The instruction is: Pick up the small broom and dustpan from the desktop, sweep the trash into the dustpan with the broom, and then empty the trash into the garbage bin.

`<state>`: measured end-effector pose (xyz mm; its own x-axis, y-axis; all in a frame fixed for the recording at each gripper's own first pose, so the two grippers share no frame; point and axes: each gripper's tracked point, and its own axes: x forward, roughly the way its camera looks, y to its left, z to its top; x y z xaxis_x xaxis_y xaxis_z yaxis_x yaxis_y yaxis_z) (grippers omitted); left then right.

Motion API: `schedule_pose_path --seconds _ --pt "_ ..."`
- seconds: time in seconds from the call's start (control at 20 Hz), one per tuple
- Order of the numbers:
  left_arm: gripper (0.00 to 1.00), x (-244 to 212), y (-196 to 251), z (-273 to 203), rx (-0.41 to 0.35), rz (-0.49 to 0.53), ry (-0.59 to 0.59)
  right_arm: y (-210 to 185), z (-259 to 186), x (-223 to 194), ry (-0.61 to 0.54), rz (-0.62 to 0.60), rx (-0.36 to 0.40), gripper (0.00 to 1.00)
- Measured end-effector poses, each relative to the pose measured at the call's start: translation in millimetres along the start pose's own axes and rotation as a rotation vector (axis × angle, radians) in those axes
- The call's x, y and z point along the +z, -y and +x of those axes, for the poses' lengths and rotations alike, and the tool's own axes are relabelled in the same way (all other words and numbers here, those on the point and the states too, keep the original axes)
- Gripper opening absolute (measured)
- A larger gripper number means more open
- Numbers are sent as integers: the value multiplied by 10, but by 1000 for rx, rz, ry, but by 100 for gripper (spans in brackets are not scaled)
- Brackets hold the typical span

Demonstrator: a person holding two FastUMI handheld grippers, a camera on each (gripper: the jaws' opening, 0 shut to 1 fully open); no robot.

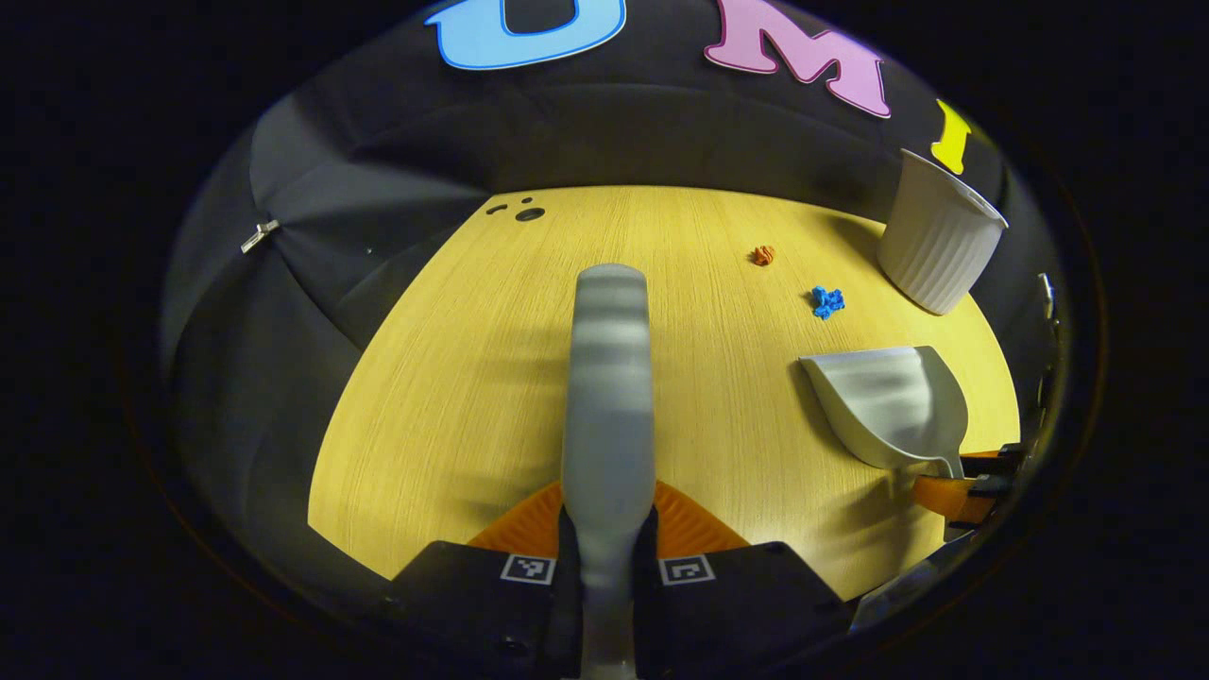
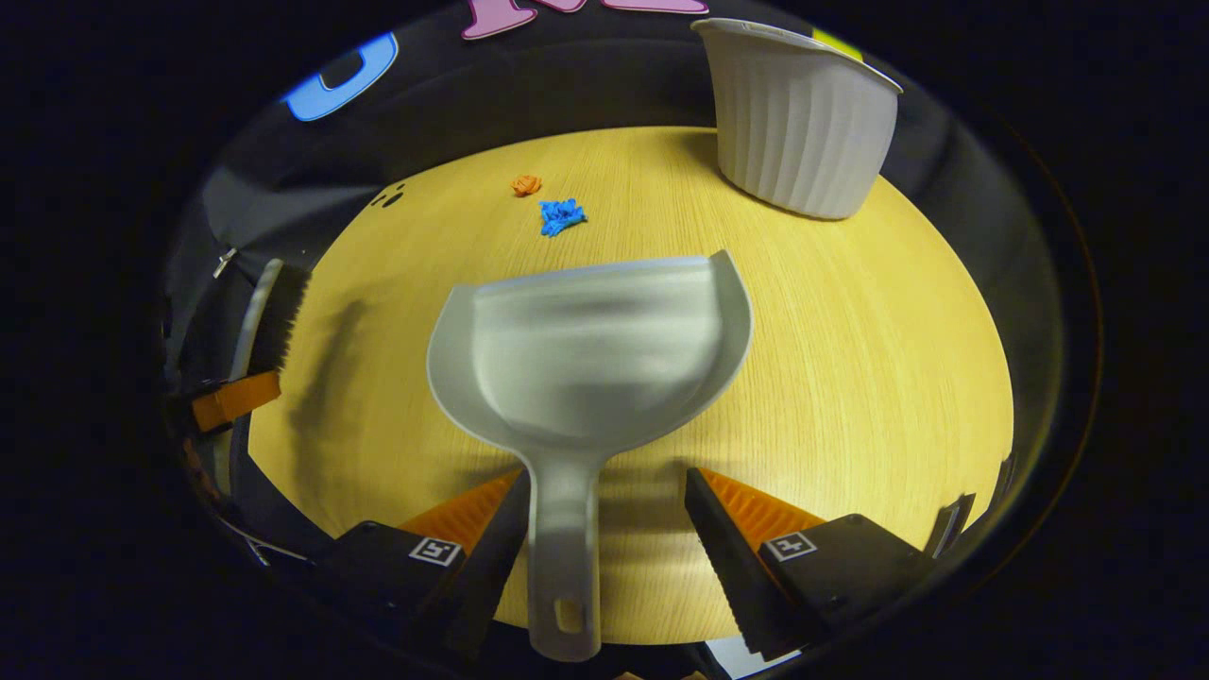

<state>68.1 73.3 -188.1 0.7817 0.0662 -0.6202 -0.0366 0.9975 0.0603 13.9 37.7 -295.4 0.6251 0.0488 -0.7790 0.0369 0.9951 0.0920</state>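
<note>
**Left gripper view first: broom gripped, dustpan not secured**

Left gripper view: the left gripper (image 1: 604, 557) is clamped on the broom (image 1: 609, 378) at centre frame; trash (image 1: 827, 302) lies upper right beside the garbage bin (image 1: 935, 236).

Right gripper view: the right gripper (image 2: 604, 529) stands spread, with the dustpan (image 2: 586, 349) handle against one finger only. Lifting now risks the pan slipping or twisting out.

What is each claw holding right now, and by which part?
The left claw clamps the broom by its handle. The right claw is open around the dustpan handle, touching it with one finger only: not gripped.
</note>
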Motion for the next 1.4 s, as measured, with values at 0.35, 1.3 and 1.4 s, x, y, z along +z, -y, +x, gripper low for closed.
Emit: schedule_pose_path --seconds 0.35,1.3,1.4 --pt "26 -165 -32 6 26 -77 -45 -75 146 56 -35 -2 15 86" --pt "24 934 295 1013 -99 125 -63 266 7 193 -67 -114 89 33" --pt "24 1197 358 1231 -114 207 -58 360 -16 250 -61 -129 86 33"
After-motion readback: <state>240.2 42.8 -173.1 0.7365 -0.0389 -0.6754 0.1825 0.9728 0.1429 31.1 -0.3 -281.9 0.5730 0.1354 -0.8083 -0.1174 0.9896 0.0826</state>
